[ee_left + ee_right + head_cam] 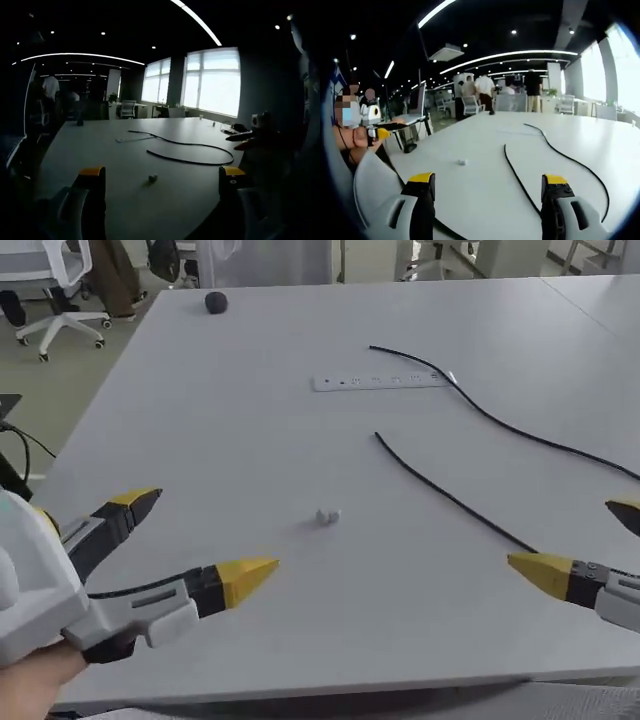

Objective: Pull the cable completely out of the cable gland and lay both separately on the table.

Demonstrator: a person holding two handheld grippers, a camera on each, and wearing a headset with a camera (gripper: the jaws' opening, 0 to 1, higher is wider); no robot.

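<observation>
Finishing cleanly without disturbing the layout

Judging by how things lie, the separation looks done. The small pale plastic cable gland (327, 516) sits alone near the middle of the grey table (220, 410), and the thin black cable (450, 498) lies to its right, well apart, its far end free. The left gripper (212, 530) and right gripper (562, 533) both hover with jaws spread, holding nothing. Best to lift both straight up, keeping the right one from brushing the cable just beside it
</observation>
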